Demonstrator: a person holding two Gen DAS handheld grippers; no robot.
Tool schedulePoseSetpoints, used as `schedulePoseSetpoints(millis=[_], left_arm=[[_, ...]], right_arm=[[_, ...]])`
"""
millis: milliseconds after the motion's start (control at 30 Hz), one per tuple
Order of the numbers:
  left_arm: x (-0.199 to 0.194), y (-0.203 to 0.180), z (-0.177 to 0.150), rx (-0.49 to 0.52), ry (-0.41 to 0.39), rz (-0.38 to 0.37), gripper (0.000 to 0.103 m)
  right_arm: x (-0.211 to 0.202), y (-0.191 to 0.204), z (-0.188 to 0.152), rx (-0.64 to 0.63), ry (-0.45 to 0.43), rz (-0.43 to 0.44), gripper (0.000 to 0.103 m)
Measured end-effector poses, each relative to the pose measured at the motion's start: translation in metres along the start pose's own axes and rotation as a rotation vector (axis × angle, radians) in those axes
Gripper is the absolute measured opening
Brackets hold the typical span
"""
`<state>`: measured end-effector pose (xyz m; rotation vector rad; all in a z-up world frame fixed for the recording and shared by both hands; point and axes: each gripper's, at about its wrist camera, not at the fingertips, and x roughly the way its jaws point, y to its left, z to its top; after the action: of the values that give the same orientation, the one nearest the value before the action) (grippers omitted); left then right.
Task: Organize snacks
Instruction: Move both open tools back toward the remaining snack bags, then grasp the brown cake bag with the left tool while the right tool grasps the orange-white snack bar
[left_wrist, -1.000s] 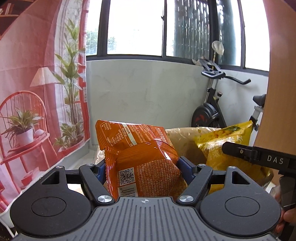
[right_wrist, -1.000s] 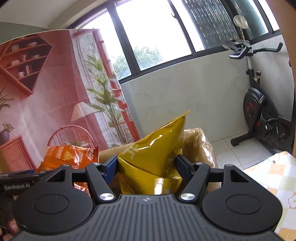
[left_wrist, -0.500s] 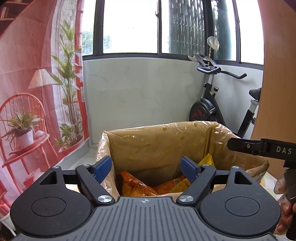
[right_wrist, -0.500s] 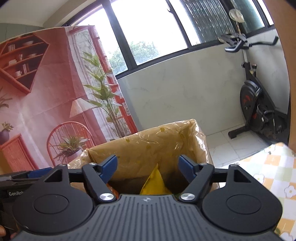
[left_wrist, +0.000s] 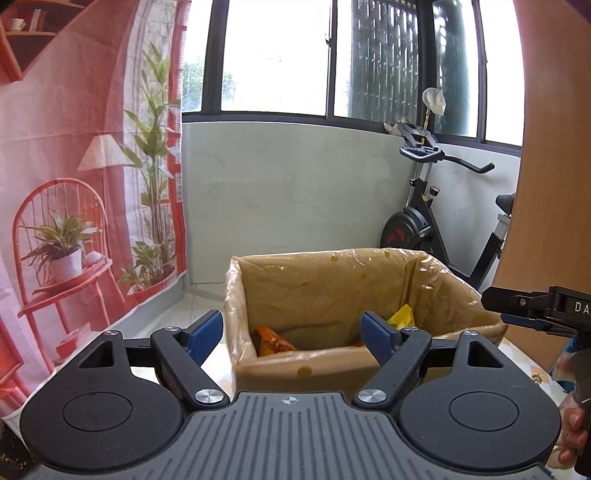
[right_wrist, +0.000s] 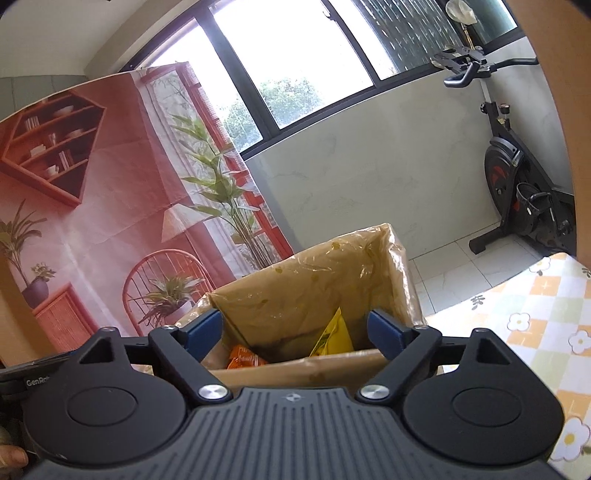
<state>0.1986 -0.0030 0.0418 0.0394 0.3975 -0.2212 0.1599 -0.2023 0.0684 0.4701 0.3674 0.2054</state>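
Note:
A cardboard box lined with clear plastic (left_wrist: 325, 291) stands just ahead of both grippers; it also shows in the right wrist view (right_wrist: 295, 280). Inside lie an orange snack bag (left_wrist: 273, 338) (right_wrist: 243, 358) and a yellow snack bag (left_wrist: 400, 315) (right_wrist: 334, 334). My left gripper (left_wrist: 293, 330) is open and empty, in front of the box's near wall. My right gripper (right_wrist: 295, 330) is open and empty, above the near edge. The right gripper's side (left_wrist: 535, 304) shows at the right of the left wrist view.
A table with a checkered flower cloth (right_wrist: 535, 314) extends to the right. A pink printed backdrop (left_wrist: 74, 184) hangs at the left. An exercise bike (left_wrist: 436, 221) stands behind the box by the white wall. A wooden panel (left_wrist: 554, 147) is at the far right.
One second ago each gripper held a bag over the box. Both opened and the orange and yellow bags dropped in. Both grippers have since pulled back a little.

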Motion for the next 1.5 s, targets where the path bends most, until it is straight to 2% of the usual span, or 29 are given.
schedulePoseSetpoints(millis=[333, 600, 1000, 1200, 1400, 1500], left_arm=[[-0.029, 0.023, -0.028, -0.039, 0.037, -0.006, 0.083], [-0.042, 0.035, -0.071, -0.087, 0.100, -0.015, 0.083], [-0.034, 0.023, -0.135, -0.136, 0.215, -0.076, 0.083], [-0.031, 0.012, -0.156, -0.151, 0.279, -0.104, 0.083], [-0.037, 0.010, -0.173, -0.210, 0.313, -0.126, 0.083], [-0.035, 0.002, -0.184, -0.216, 0.349, -0.133, 0.083]], right_arm=[[-0.021, 0.003, -0.023, 0.006, 0.023, -0.035, 0.092], [-0.030, 0.003, -0.054, -0.035, 0.062, -0.096, 0.093], [-0.045, 0.005, -0.113, -0.184, 0.090, -0.203, 0.093], [-0.050, 0.001, -0.136, -0.178, 0.118, -0.213, 0.093], [-0.060, 0.000, -0.158, -0.181, 0.148, -0.223, 0.093], [-0.063, -0.003, -0.169, -0.189, 0.155, -0.250, 0.093]])
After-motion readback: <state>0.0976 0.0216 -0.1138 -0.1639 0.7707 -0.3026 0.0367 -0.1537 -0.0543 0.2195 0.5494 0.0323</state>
